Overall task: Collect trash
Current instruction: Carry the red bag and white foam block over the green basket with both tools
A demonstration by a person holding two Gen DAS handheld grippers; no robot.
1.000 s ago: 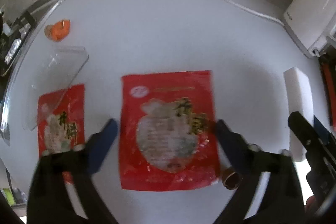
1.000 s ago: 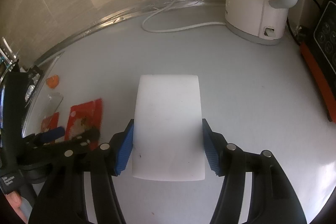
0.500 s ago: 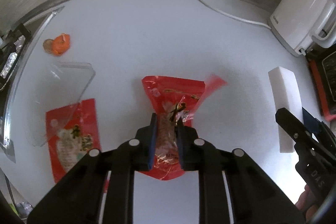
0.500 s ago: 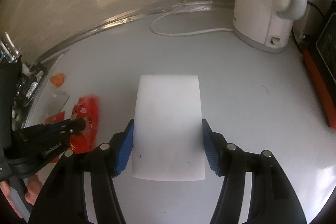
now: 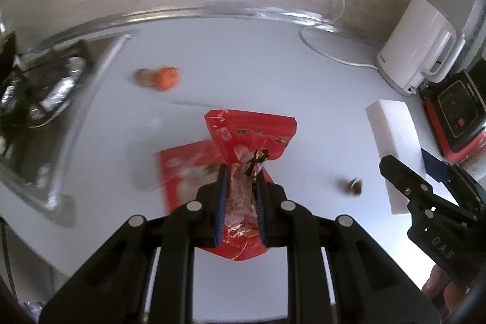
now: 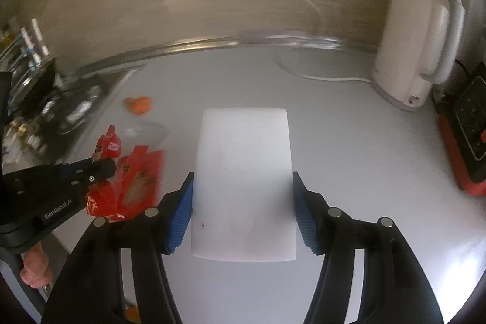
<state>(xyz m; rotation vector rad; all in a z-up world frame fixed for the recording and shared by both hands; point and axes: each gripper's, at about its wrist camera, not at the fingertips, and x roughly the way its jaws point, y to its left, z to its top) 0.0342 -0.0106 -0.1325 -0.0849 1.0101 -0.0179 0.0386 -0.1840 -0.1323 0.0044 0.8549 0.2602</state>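
My left gripper (image 5: pixel 240 172) is shut on a crumpled red snack wrapper (image 5: pixel 252 138) and holds it above the white counter; it also shows in the right wrist view (image 6: pixel 107 146). A second red wrapper (image 5: pixel 185 163) lies flat beneath it, seen too in the right wrist view (image 6: pixel 141 172). My right gripper (image 6: pixel 243 187) is shut on a white foam block (image 6: pixel 243 172), which appears at the right of the left wrist view (image 5: pixel 395 148). An orange scrap (image 5: pixel 165 77) lies further back.
A small brown cap (image 5: pixel 354 185) lies on the counter (image 5: pixel 243 56). A white kettle (image 6: pixel 419 50) and its cord (image 5: pixel 331 50) stand at the back right, a red-black appliance (image 6: pixel 467 141) at the far right. A sink (image 5: pixel 39 99) is at the left. A clear plastic piece (image 6: pixel 145 131) lies near the orange scrap.
My left gripper closed on the red wrapper, lifted it off the counter and moved left over the second wrapper. The right gripper kept its hold on the foam block and rose.
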